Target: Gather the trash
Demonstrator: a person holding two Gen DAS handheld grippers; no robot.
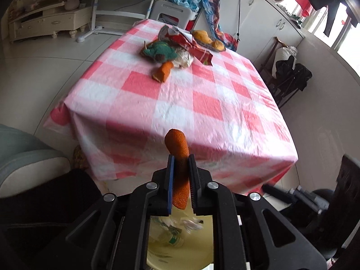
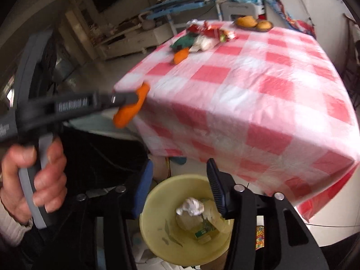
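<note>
At the lower centre of the left wrist view, my left tongs (image 1: 181, 168) clamp an orange peel strip (image 1: 178, 157) — above the yellow trash bin (image 2: 157, 231). My right tongs (image 2: 177, 186) gape empty over that bin; more trash (image 1: 177, 49) lies on the bench (image 1: 202, 112), upper centre.

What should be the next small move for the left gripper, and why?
Probably carry it over the bin and open. The left gripper is shut on an orange peel, still beside the table; the right gripper, open and empty, already hangs over the bin.
</note>
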